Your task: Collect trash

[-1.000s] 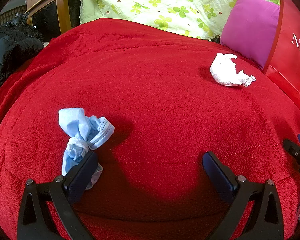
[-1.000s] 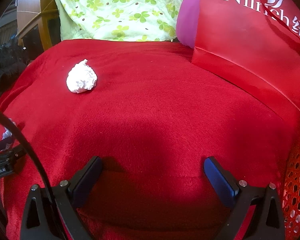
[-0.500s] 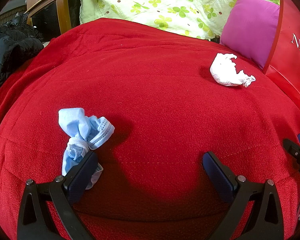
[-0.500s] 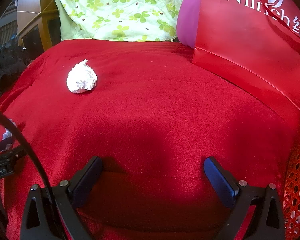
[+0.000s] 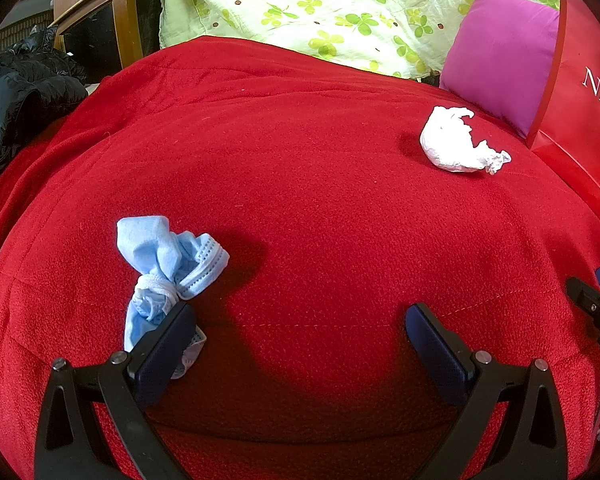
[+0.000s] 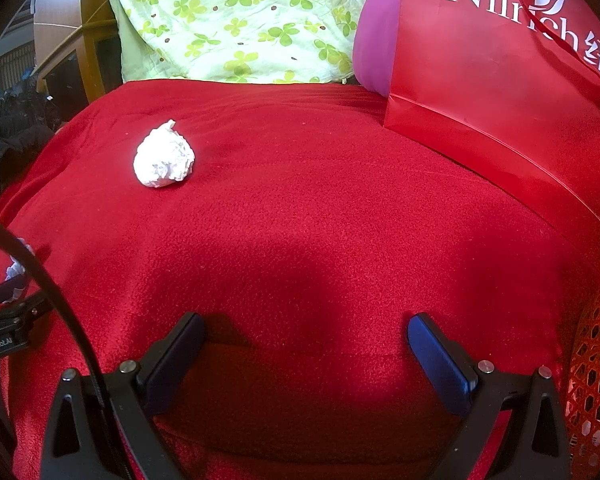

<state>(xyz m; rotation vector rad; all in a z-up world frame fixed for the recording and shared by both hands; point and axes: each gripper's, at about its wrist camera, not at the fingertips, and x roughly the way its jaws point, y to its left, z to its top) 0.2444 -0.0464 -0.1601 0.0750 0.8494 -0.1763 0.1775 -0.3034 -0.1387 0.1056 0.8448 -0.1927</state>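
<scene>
— Ahead of the left gripper (image 5: 300, 336)?
— Bare red blanket (image 5: 300, 160) between its fingers; crumpled blue mask (image 5: 168, 272) against the left finger.
— The right gripper (image 6: 306, 336)?
— Open blanket ahead; red bag (image 6: 500, 92) walls the right side

A big red blanket (image 5: 300, 168) covers the soft bed in front, and it is bright in the middle with dark shade low down. At the back lies a light green cloth with clover leaves (image 5: 320, 8), with a pink pillow (image 5: 500, 64) beside it. On the left stands a brown wooden cabinet (image 5: 96, 28) with dark glass, and a black puffy coat (image 5: 16, 96) lies in a heap near it
</scene>
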